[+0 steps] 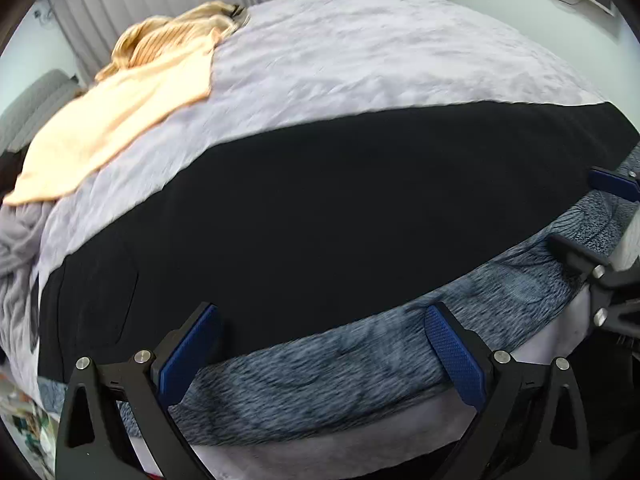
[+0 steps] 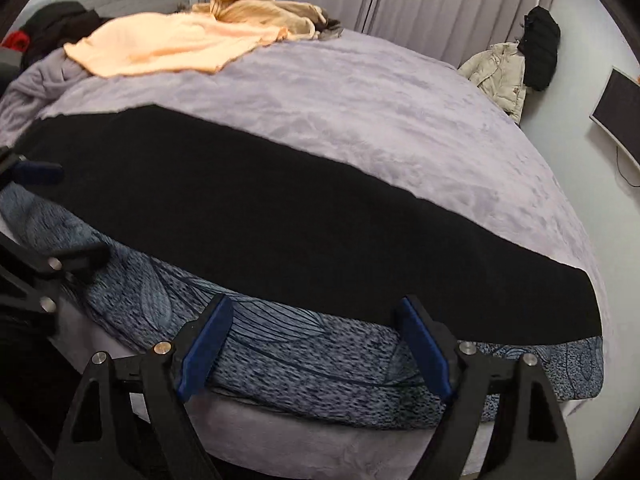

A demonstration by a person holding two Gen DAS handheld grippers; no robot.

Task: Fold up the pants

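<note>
- Black pants (image 1: 320,208) lie flat on the bed (image 1: 360,60), just ahead of both tools; the long axis runs crosswise to their fingers.
- Left tool (image 1: 322,346), released and empty, faces the near long edge towards what seems the waist end, though blur leaves this unsure.
- Right tool (image 2: 314,344), likewise spread and empty, faces the opposite stretch.
- A patterned blue cloth (image 2: 300,360) lies between tools and pants.

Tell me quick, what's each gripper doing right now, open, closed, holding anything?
Left gripper: open, holding nothing, at the near edge of the black pants.
Right gripper: open, holding nothing, also at the pants' near edge.
</note>
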